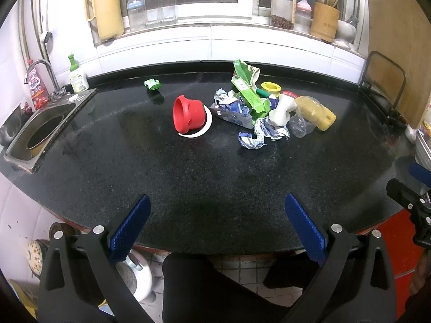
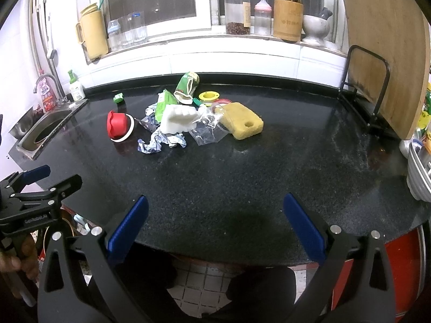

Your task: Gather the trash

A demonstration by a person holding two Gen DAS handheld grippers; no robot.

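Both the left hand-held gripper [image 1: 216, 223] and the right hand-held gripper [image 2: 215, 224] hover at the near edge of the black tabletop [image 2: 242, 175], fingers spread wide and empty. The trash pile [image 1: 258, 110] lies well beyond them, beside a tipped red bucket [image 1: 187, 113].

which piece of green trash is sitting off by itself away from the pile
The small green scrap, alone toward the sink; the green carton lies in the pile.
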